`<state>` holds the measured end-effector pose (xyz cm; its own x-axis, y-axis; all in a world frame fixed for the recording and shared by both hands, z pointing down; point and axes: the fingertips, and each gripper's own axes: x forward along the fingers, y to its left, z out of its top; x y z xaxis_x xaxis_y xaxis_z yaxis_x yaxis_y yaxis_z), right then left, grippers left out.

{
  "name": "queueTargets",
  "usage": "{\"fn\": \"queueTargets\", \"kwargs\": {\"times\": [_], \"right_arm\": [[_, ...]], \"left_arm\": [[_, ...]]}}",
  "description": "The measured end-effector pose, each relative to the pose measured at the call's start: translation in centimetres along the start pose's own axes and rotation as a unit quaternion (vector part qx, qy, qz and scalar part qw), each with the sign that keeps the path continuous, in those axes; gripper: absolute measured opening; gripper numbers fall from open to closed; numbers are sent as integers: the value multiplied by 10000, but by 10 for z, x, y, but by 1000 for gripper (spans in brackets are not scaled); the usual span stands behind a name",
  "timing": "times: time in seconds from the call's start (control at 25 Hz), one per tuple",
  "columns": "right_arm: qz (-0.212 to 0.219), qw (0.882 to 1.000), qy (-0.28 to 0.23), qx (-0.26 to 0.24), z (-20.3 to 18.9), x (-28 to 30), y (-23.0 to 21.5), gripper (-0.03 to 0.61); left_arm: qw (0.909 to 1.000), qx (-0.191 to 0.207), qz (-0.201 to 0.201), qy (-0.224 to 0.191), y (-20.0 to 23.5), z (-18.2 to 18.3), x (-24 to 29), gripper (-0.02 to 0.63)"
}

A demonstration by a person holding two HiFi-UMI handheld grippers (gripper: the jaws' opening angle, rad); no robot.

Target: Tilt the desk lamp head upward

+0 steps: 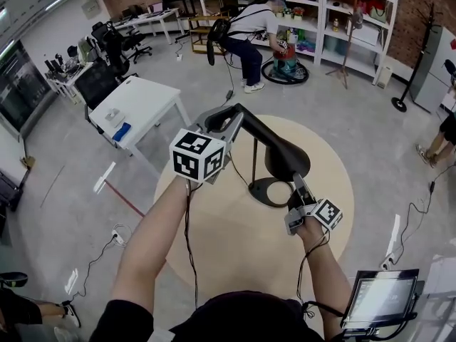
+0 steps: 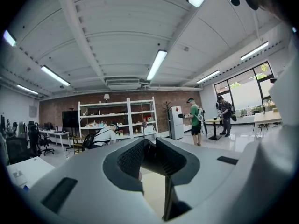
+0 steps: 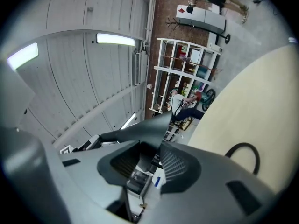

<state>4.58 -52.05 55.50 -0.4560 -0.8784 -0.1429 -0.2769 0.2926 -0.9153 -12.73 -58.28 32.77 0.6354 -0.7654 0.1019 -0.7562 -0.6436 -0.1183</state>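
Observation:
A black desk lamp stands on the round beige table, with its base right of centre. Its thin arm slopes down to the broad head. My left gripper is at the arm's upper left end, jaws nearly together with the dark arm between the tips. My right gripper reaches up from below to the head's lower rim. In the right gripper view its jaws stand wide, and the lamp head lies across the tips with background showing through the gap.
A black cord loops on the table. A white desk stands to the left, with office chairs behind it. A person sits by white shelves. A coat stand and a screen are on the right.

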Motion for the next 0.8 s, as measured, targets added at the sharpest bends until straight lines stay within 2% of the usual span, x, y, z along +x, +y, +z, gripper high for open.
{"fn": "queueTargets", "kwargs": {"times": [0.16,0.48,0.68,0.8], "right_arm": [[-159,9994,-40,-317,9,-4,3,140],[-144,9966,-20,-809,26,-8,17,138],[-292,9937,-67,-1081,41,-15,27,132],[-163,9915,-89,-1287,50,-15,35,124]], "left_arm": [[10000,-50,70,-22,3,-3,0,64],[9995,-235,177,-119,8,-12,-2,64],[9959,-854,135,-260,14,-19,-3,64],[9943,-1001,172,-334,16,-23,-4,64]]}}
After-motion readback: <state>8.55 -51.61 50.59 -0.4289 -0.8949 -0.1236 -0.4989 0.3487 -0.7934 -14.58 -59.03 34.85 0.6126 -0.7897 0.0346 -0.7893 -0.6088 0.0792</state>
